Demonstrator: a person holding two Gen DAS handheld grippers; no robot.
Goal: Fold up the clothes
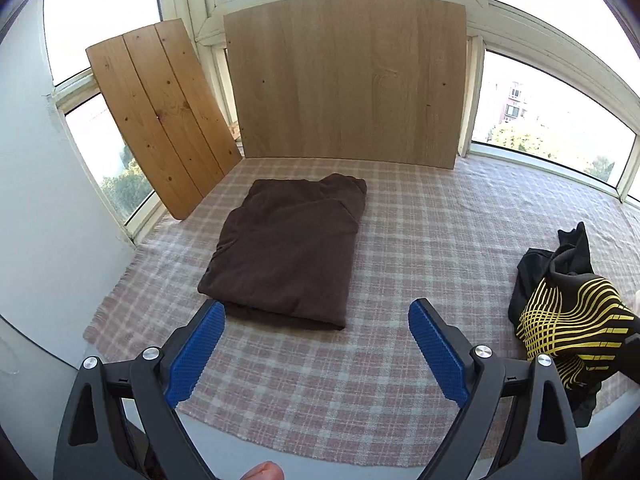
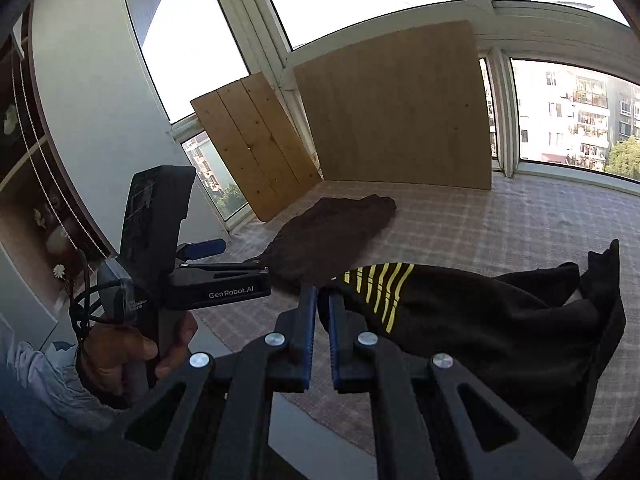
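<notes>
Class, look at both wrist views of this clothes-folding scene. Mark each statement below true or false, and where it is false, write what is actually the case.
1. The brown garment lies folded on the checked cloth. True.
2. The left gripper is shut on the brown garment. False: its jaws stand wide open with nothing between them, just short of the garment's near edge.
3. The right gripper is closed on the black garment with yellow stripes. True.
4. The black garment is already neatly folded. False: it lies bunched and crumpled.
5. Two wooden boards lean against the windows behind the cloth. True.
</notes>
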